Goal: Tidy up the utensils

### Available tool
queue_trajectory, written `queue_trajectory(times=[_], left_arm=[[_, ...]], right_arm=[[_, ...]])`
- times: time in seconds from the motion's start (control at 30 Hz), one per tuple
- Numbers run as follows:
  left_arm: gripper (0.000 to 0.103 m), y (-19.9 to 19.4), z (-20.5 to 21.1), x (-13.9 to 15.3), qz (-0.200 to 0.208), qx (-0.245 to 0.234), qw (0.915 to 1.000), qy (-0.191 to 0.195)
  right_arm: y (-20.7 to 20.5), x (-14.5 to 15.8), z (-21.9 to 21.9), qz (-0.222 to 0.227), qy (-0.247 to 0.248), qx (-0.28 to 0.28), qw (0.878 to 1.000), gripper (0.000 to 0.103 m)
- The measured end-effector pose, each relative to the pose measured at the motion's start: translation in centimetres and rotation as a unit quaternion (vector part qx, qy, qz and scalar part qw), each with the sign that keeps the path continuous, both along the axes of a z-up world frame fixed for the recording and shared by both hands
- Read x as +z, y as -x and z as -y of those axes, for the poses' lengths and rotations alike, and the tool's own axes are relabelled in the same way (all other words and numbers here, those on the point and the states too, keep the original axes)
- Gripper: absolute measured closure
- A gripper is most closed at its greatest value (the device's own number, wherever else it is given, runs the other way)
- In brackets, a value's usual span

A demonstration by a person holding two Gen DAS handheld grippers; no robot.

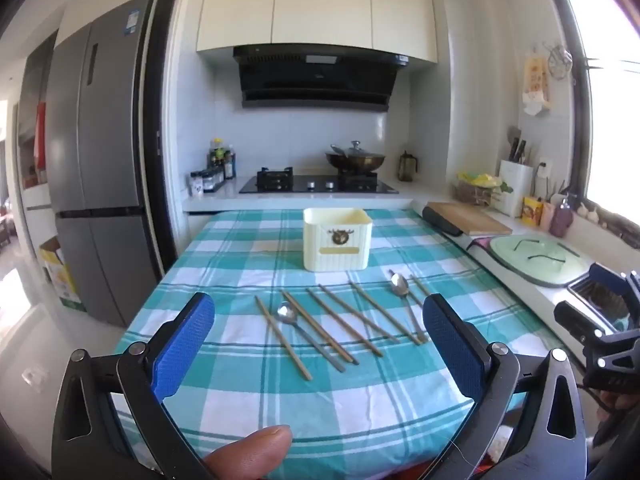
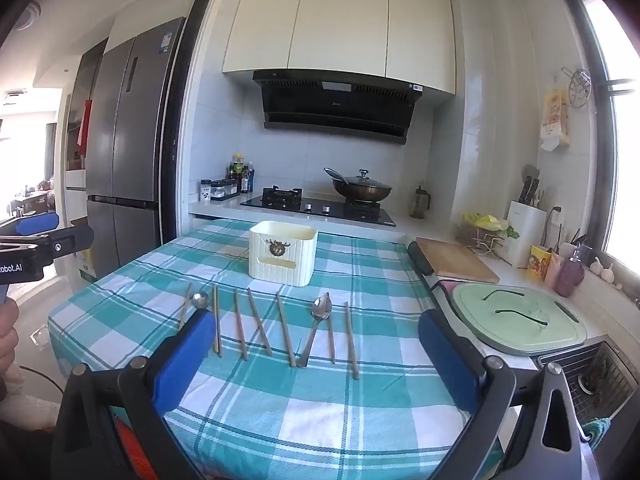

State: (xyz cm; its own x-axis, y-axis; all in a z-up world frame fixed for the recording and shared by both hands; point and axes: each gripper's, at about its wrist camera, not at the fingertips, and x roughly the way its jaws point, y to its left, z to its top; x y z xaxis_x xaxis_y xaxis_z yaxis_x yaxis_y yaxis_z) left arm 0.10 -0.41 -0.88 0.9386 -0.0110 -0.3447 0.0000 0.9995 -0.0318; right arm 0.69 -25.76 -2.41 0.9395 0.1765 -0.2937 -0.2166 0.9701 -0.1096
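Left gripper (image 1: 318,344) and right gripper (image 2: 316,354), each with blue-padded fingers spread wide and empty, hover above the near edge of a teal-and-white checked tablecloth (image 1: 248,396). Ahead of both lie wooden chopsticks (image 2: 285,329) and two steel spoons (image 2: 316,326) in a row; beyond them stands an upright cream ribbed plastic utensil holder (image 1: 337,239).

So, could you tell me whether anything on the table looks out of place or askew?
The chopsticks and two spoons lie loose and fanned out on the checked cloth, none inside the cream holder behind them. Nothing looks spilled or damaged.
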Motion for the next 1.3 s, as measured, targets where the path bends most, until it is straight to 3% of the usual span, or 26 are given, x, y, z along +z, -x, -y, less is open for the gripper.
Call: queue_trajectory(times=[1.3], left_arm=[[0.0, -0.15, 0.02, 0.49, -0.003, 0.0, 1.0, 0.004]], right_arm=[[-0.12, 0.04, 0.18, 0.0, -0.005, -0.001, 1.0, 0.0]])
